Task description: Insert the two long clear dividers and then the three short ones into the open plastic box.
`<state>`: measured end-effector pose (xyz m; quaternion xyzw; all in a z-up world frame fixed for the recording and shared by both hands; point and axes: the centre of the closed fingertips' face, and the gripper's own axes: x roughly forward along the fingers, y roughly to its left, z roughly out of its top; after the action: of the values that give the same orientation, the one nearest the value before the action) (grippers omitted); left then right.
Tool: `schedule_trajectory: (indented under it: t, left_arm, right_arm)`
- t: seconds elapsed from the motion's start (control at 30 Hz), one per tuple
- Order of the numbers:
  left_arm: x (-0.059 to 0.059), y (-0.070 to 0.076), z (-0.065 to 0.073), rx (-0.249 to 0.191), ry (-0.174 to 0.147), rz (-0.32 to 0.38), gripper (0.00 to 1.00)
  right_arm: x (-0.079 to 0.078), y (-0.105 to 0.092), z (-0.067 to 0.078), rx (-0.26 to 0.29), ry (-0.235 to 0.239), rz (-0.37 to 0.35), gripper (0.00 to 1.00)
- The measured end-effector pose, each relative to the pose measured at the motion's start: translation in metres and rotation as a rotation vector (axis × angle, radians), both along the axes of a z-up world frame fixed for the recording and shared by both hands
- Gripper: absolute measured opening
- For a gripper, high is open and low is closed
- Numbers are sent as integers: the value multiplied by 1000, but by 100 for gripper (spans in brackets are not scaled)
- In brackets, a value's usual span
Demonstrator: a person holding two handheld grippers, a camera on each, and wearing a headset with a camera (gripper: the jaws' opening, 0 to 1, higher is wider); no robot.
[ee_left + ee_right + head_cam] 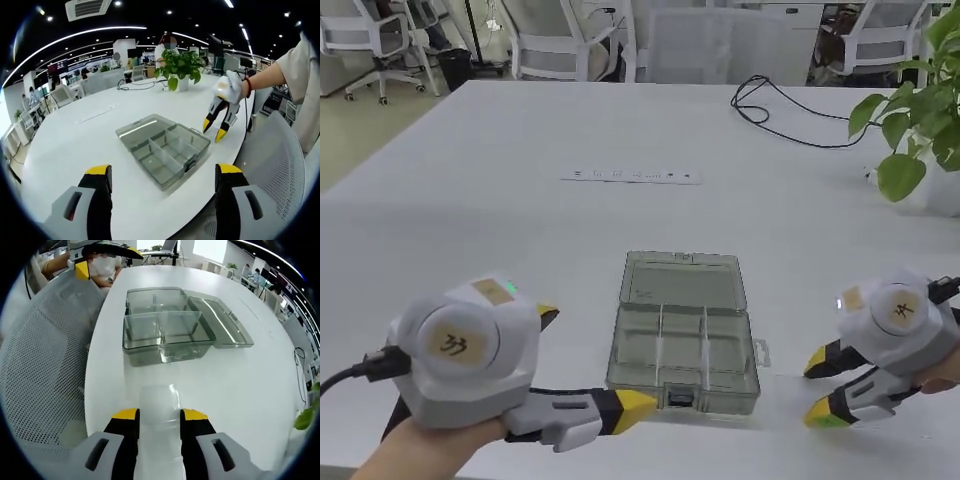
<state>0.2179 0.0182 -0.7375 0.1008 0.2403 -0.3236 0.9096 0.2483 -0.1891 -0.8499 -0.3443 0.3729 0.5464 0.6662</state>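
The open clear plastic box lies near the table's front edge, its lid folded back flat. Clear dividers stand inside it and split it into several compartments. My left gripper is just left of the box, jaws wide open with nothing between them; in the left gripper view it faces the box. My right gripper hovers right of the box. In the right gripper view a short clear divider sits between its fingers, pointing at the box.
A white power strip lies mid-table, with a black cable at the back right. A potted plant stands at the right edge. Office chairs line the far side, and a mesh chair sits close to the near table edge.
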Motion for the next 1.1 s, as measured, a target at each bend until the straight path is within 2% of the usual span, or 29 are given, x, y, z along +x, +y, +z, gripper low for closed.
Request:
schedule_trajectory:
  t: [0.27, 0.4, 0.53, 0.77, 0.93, 1.03, 1.1]
  left_arm:
    - [1, 3, 3, -17, -7, 9, 86]
    - [2, 3, 5, -33, -7, 12, 85]
    - [2, 2, 6, -54, -5, 16, 84]
    - [0, -2, 5, -102, 21, 18, 76]
    - [-1, -5, 6, -125, 22, 16, 70]
    - [-2, -8, 7, -148, 30, 12, 67]
    - [-3, -11, 9, -180, 37, 6, 64]
  right_arm:
    - [14, -3, 12, 35, -58, -64, 32]
    - [22, -3, 26, 41, -111, -86, 32]
    - [31, 1, 45, 55, -176, -101, 32]
    - [35, 16, 71, 68, -269, -70, 32]
    - [29, 44, 89, 117, -321, -4, 32]
    - [25, 55, 95, 135, -334, 22, 32]
    - [22, 66, 99, 159, -342, 40, 32]
